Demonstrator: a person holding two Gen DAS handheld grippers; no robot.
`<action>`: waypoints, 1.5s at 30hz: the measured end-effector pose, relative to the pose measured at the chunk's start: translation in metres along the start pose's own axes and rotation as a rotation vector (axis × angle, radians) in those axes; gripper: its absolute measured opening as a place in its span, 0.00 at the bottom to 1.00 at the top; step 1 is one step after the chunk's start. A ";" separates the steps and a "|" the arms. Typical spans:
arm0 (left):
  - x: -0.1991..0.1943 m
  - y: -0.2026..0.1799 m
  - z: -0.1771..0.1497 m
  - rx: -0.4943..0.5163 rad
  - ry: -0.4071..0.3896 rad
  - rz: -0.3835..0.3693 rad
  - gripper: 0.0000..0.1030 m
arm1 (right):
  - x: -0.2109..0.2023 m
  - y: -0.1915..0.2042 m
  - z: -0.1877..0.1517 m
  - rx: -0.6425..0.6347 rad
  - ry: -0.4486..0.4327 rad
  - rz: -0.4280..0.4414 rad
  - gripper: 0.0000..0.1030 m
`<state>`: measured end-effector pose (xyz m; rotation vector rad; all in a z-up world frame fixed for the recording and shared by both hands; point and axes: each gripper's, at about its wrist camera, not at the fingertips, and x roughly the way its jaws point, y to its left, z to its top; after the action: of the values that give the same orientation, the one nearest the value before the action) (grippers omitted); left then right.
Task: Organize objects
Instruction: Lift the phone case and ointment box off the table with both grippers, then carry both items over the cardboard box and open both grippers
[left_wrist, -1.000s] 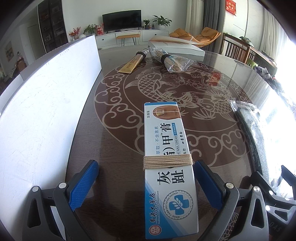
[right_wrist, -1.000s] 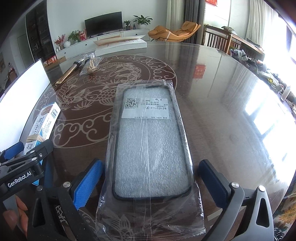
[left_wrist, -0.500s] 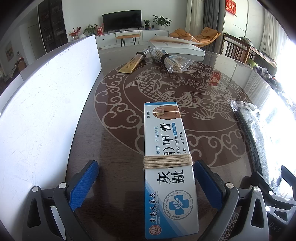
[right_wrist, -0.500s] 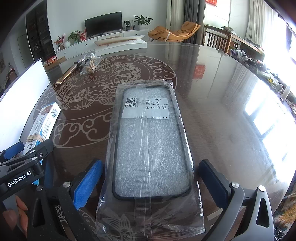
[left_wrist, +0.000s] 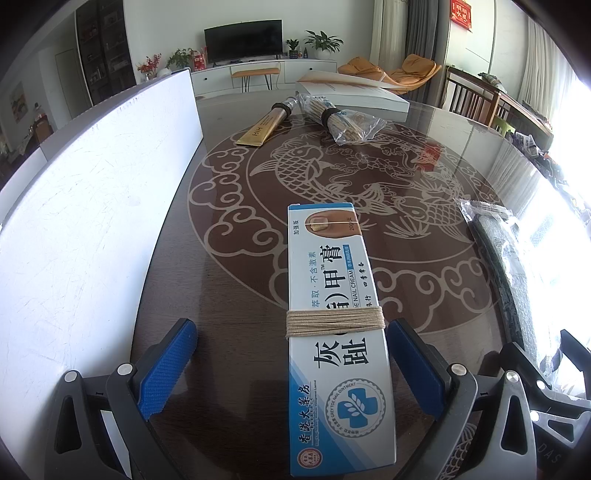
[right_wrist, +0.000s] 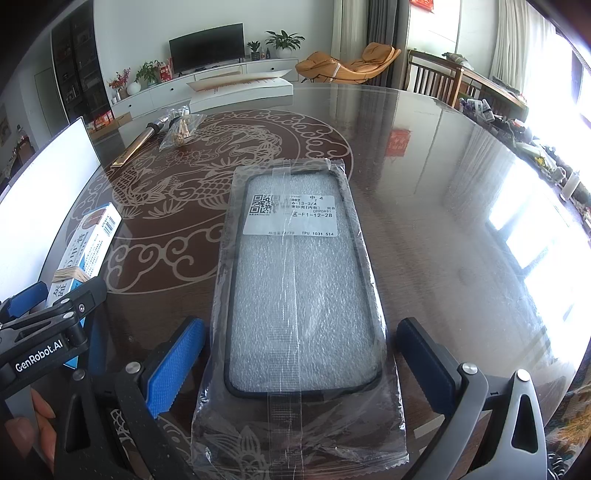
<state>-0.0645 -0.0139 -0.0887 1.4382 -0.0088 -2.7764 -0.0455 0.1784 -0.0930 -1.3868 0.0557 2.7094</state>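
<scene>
Cardboard box (left_wrist: 338, 332), long, flat and bound with twine, is framed by the spread left gripper (left_wrist: 291, 369), while a plastic-wrapped phone case (right_wrist: 301, 288) is straddled ungrasped by the released right gripper (right_wrist: 301, 369) on the glossy table (right_wrist: 443, 221), bare toward its right rim.

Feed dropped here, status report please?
Left gripper open around box. Right gripper open around bagged case. Both flat on table; nothing blocking.

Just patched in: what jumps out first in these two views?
A blue-and-white ointment box bound with twine lies between the open left gripper fingers. A bagged phone case lies between the open right gripper fingers. Both rest on a dark table with a fish pattern.
</scene>
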 end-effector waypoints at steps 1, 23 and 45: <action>0.000 0.000 0.000 0.000 0.000 0.000 1.00 | 0.000 0.000 0.000 0.000 0.000 0.000 1.00; 0.003 -0.004 0.008 0.054 0.135 -0.042 1.00 | -0.005 -0.023 0.008 0.082 0.041 0.145 1.00; -0.050 -0.033 0.025 0.160 -0.036 -0.062 0.42 | -0.019 -0.023 0.061 -0.074 0.123 0.198 0.73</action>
<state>-0.0569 0.0198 -0.0338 1.4450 -0.1951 -2.9111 -0.0808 0.2049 -0.0415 -1.6509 0.1088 2.8053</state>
